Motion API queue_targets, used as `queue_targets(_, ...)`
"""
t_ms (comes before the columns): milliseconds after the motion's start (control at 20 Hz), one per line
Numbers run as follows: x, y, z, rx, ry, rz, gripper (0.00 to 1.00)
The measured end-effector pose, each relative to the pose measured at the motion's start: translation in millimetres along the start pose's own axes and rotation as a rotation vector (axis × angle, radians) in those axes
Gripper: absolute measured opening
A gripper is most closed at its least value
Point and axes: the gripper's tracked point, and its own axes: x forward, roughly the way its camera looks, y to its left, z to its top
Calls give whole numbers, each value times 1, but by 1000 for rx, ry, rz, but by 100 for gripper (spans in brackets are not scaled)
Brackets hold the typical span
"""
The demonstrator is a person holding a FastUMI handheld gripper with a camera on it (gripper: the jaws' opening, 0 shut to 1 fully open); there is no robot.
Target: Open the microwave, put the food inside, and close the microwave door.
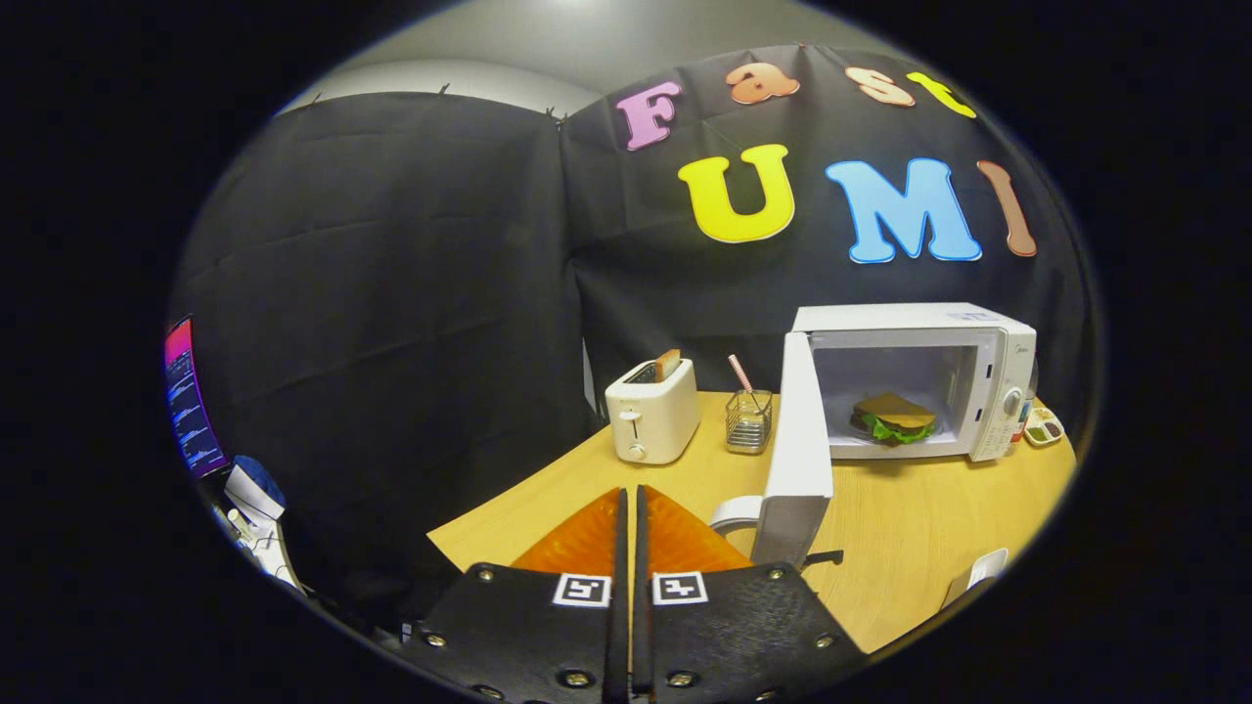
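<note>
The tongs (629, 508) were closed and empty, fingers pressed together, low over the table (910, 548). The sandwich (892, 418) sat inside the microwave (915, 381), well beyond them to the right. The door (802, 460) hung wide open, just right of the fingers. A careless swing could clip its edge, or shove the microwave back instead of latching it.
</note>
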Motion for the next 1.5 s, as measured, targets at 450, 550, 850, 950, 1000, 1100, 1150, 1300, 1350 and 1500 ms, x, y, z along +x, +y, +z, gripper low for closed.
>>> queue_targets(450, 12, -36, -24, 11, 71, 24, 1)
queue_targets(550, 9, -45, -28, 22, 80, 28, 1)
queue_targets(850, -7, -98, -32, 24, 106, -30, 1)
queue_targets(950, -12, -120, -31, 35, 109, -58, 0)
queue_targets(1000, -14, -131, -30, 41, 110, -71, 1)
queue_targets(1100, -16, -153, -26, 49, 108, -101, 0)
queue_targets(1150, -17, -163, -25, 52, 108, -116, 1)
queue_targets(1300, -19, -194, -20, 63, 110, -149, 1)
queue_targets(1350, -19, -203, -19, 65, 110, -158, 1)
queue_targets(1500, -17, -227, -15, 83, 117, -174, 1)
